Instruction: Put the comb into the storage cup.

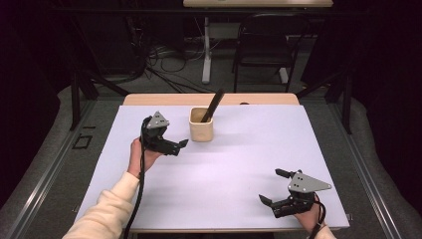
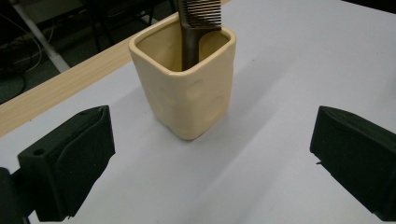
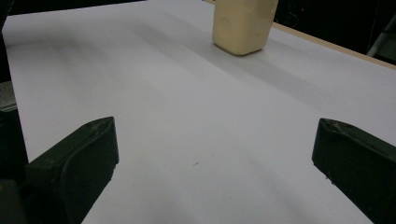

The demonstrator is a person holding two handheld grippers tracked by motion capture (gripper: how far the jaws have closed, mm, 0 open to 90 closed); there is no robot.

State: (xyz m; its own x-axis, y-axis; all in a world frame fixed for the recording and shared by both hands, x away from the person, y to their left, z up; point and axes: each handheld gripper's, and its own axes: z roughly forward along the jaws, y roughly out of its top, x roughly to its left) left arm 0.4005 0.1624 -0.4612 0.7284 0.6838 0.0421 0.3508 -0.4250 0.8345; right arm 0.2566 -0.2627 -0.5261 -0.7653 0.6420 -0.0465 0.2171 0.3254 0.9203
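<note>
A cream square cup (image 1: 201,131) stands at the far middle of the white-covered table (image 1: 239,159), with a dark comb (image 1: 214,103) leaning upright inside it. My left gripper (image 1: 181,146) sits just left of the cup, pointing at it. In the left gripper view its jaws are wide apart and bare, with the cup (image 2: 187,93) and comb (image 2: 197,28) straight ahead and close. My right gripper (image 1: 271,185) is open near the front right corner, far from the cup. In the right gripper view nothing lies between its jaws, and the cup (image 3: 243,25) stands far ahead.
A strip of bare wood (image 1: 164,99) runs along the table's far edge. Behind the table are a black chair (image 1: 266,45), a white table leg (image 1: 206,55) and cables on the floor. Dark drapes flank both sides.
</note>
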